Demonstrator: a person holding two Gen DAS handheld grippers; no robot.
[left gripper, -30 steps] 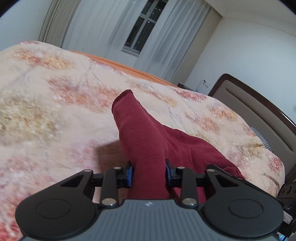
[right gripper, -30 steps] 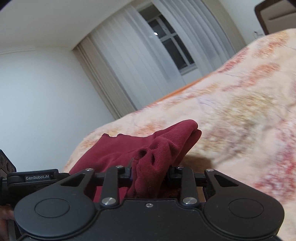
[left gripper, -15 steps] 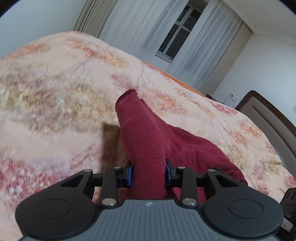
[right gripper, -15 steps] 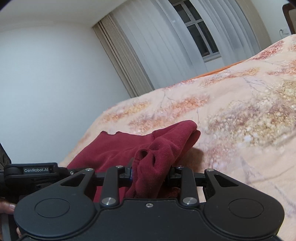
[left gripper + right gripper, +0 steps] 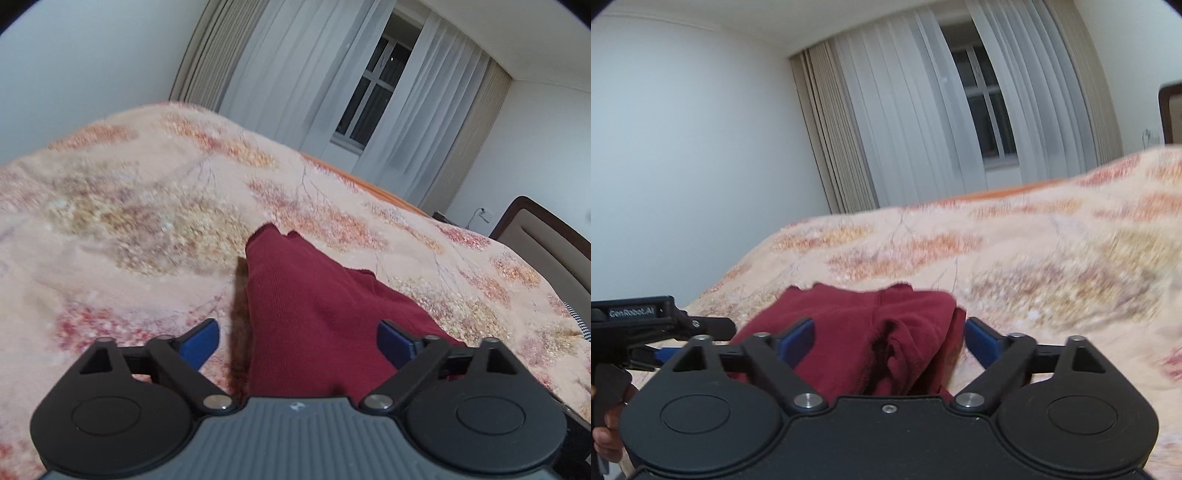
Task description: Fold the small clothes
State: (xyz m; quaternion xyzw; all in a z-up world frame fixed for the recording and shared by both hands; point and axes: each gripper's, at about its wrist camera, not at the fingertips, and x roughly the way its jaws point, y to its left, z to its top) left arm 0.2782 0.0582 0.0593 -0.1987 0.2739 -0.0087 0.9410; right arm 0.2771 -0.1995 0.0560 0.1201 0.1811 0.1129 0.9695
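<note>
A small dark red garment (image 5: 317, 306) lies folded on the floral bedspread (image 5: 129, 221). My left gripper (image 5: 298, 338) is open, its blue pads on either side of the garment's near edge without gripping it. In the right wrist view the garment (image 5: 857, 321) lies flat with a bunched fold near my right gripper (image 5: 889, 338), which is open with the cloth between its spread pads. The left gripper (image 5: 646, 332) shows at the left edge of the right wrist view, held by a hand.
The bedspread (image 5: 1052, 258) stretches ahead to curtains and a window (image 5: 369, 107). A padded headboard (image 5: 546, 243) stands at the right in the left wrist view. A white wall lies to the left.
Both grippers have opened and let go of the red garment. The garment, held raised before, now lies lower and flatter on the bedspread.
</note>
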